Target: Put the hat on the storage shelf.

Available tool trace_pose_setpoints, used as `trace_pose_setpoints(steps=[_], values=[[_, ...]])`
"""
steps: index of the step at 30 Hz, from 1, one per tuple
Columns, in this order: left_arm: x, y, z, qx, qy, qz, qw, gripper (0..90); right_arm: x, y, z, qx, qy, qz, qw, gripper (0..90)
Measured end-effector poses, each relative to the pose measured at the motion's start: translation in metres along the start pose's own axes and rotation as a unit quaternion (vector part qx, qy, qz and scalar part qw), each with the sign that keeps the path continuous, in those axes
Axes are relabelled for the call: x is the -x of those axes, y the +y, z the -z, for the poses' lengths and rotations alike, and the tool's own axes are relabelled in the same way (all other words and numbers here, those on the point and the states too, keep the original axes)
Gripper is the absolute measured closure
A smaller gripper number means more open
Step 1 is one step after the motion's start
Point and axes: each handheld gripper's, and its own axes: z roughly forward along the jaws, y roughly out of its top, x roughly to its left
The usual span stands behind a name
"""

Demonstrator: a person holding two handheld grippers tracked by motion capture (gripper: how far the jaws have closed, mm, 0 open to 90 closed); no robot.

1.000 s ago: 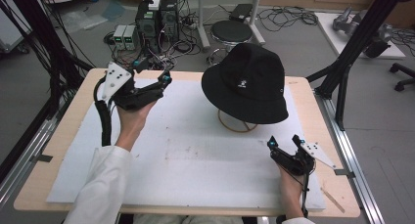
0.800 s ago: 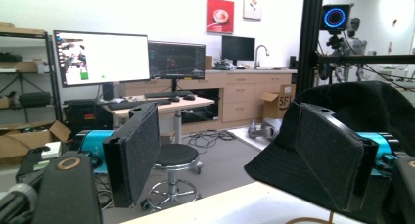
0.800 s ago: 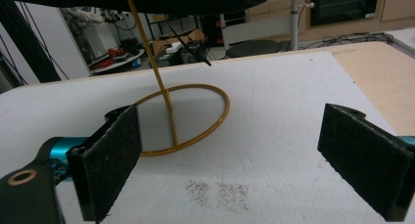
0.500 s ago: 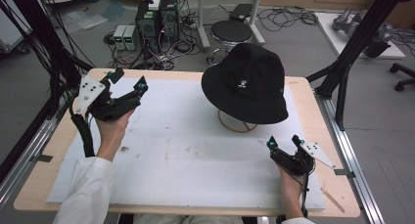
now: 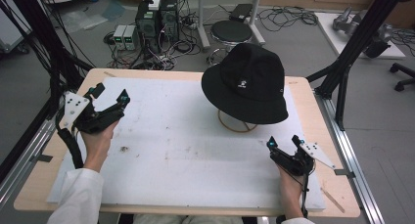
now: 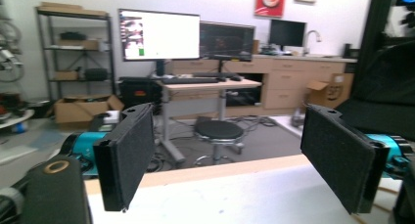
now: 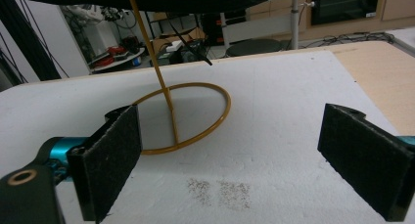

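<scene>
High view: black fabric bucket hat [image 5: 245, 82] sits on its yellow wire stand [image 5: 237, 124], far side of white mat [image 5: 186, 150].
Left gripper [image 5: 108, 98] jaws, just widened, hold nothing; right gripper [image 5: 283, 142] is spread, empty. Judged: hat placed, hands retreating.

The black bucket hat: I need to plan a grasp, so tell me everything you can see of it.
The black bucket hat looks like soft matte fabric, with a rounded crown, a downturned brim all round and a small white emblem on the crown's near side. It sits upright on a thin yellow wire stand, whose stem rises from a ring base lying flat on the white mat. It stands at the table's far right. Nothing but the stand touches it.
</scene>
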Motion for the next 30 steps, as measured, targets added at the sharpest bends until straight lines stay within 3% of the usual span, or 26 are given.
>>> trace_pose_setpoints(steps=[14, 18, 22, 30], values=[[-0.024, -0.050, 0.035, -0.017, 0.041, 0.006, 0.9990, 19.9, 0.000, 0.000, 0.001, -0.001, -0.001, 0.000, 1.0000, 8.4], [-0.023, -0.061, 0.039, -0.021, 0.045, 0.016, 0.9987, 20.5, 0.001, 0.000, 0.001, 0.001, -0.001, 0.000, 1.0000, 8.5], [-0.020, -0.072, 0.042, -0.028, 0.049, 0.009, 0.9984, 20.5, 0.001, 0.000, 0.001, 0.001, -0.001, -0.002, 1.0000, 8.4], [-0.021, -0.072, 0.048, -0.020, 0.056, 0.015, 0.9981, 20.6, 0.001, 0.000, 0.001, 0.001, -0.001, -0.003, 1.0000, 8.4]])
